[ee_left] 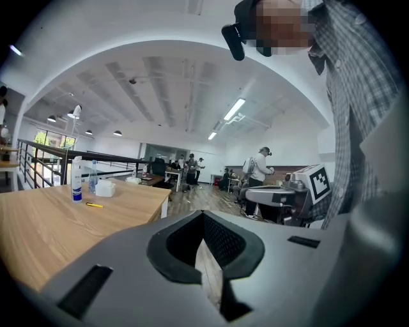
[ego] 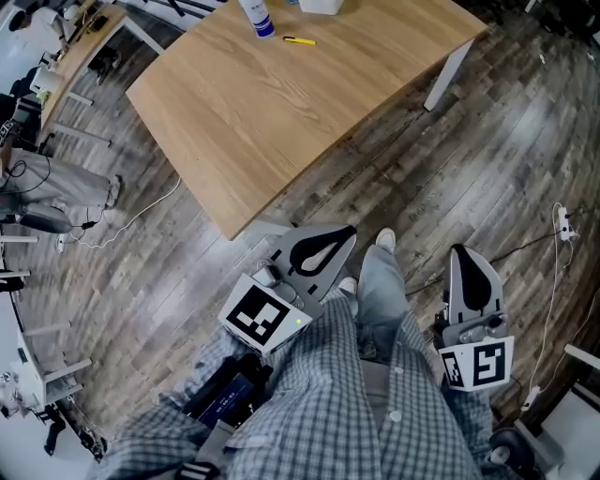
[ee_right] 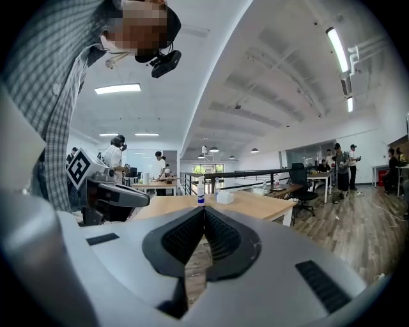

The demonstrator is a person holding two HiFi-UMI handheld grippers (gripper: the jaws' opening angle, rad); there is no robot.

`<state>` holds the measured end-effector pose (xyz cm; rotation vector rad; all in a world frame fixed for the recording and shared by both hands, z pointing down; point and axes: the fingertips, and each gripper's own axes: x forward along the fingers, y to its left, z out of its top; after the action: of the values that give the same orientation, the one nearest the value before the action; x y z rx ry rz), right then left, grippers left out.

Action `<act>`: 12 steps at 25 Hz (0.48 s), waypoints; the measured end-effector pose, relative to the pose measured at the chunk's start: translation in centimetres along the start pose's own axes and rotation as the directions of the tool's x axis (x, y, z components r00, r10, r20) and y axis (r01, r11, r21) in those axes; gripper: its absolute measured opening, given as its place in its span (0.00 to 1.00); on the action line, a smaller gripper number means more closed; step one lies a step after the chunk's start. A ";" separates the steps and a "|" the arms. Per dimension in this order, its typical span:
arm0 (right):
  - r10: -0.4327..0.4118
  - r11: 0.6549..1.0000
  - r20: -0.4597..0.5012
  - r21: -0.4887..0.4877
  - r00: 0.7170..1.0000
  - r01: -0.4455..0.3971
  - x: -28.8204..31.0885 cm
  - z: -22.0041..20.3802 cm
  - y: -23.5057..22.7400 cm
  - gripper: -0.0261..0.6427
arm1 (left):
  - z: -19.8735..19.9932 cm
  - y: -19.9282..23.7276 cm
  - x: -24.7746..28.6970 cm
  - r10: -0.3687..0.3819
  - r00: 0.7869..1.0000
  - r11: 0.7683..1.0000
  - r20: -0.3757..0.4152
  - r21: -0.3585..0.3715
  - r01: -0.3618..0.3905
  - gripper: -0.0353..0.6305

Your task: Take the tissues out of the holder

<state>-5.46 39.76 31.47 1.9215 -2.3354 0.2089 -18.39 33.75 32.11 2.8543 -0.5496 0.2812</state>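
Note:
The white tissue holder (ego: 322, 6) stands at the far edge of the wooden table (ego: 272, 112); it also shows in the left gripper view as a small white tissue holder (ee_left: 105, 188) and in the right gripper view as a tissue holder (ee_right: 225, 197). My left gripper (ego: 345, 234) is held low in front of the person's lap, short of the table's near corner, shut with nothing in it. My right gripper (ego: 464, 255) hangs over the floor to the right, also shut and empty. Both are far from the holder.
A white bottle with a blue label (ego: 258, 17) and a yellow pen (ego: 300, 40) lie by the holder. The table's white leg (ego: 445, 75) stands at right. A cable (ego: 553, 281) trails over the wood floor. Several people and desks show in the background (ee_left: 259, 169).

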 end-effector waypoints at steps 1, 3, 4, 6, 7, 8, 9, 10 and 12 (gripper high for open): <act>0.002 1.000 0.001 0.001 1.000 -0.002 0.3 -0.1 -0.4 0.06 | -0.1 0.2 0.4 0.003 1.000 1.000 -0.006 0.008 -0.003 0.06; 0.006 1.000 -0.003 0.006 1.000 -0.006 0.7 -0.3 -1.3 0.06 | -0.1 0.6 1.3 0.008 1.000 1.000 -0.014 0.022 -0.008 0.06; 0.007 1.000 -0.006 0.008 1.000 -0.007 1.0 -0.4 -1.9 0.06 | 0.1 0.7 1.9 0.011 1.000 1.000 -0.012 0.018 -0.010 0.06; 0.013 1.000 -0.007 0.010 1.000 -0.013 1.6 -0.3 -3.1 0.06 | 0.8 1.0 3.1 0.018 1.000 1.000 -0.009 0.009 -0.018 0.06; 0.017 1.000 -0.006 0.010 1.000 -0.017 2.0 -0.1 -3.7 0.06 | 1.0 1.3 3.7 0.023 1.000 1.000 -0.008 0.014 -0.023 0.06; 0.022 1.000 -0.005 0.011 1.000 -0.022 2.4 0.0 -4.3 0.06 | 1.1 1.6 4.3 0.028 1.000 0.999 -0.007 0.019 -0.028 0.06; 0.027 1.000 -0.004 0.010 1.000 -0.027 2.8 0.1 -4.9 0.06 | 1.4 1.8 4.9 0.031 1.000 0.999 -0.006 0.019 -0.031 0.06; 0.033 0.999 -0.003 0.008 0.999 -0.033 3.3 0.3 -5.5 0.06 | 1.6 2.0 5.6 0.032 0.999 0.999 -0.006 0.016 -0.032 0.06; 0.041 0.999 0.000 0.006 0.999 -0.041 4.0 0.6 -6.7 0.06 | 2.1 2.2 6.8 0.033 0.999 0.999 -0.009 0.008 -0.033 0.06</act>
<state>0.32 34.47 31.79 1.8781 -2.3786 0.2199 -12.76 28.91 32.00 2.8528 -0.5961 0.3020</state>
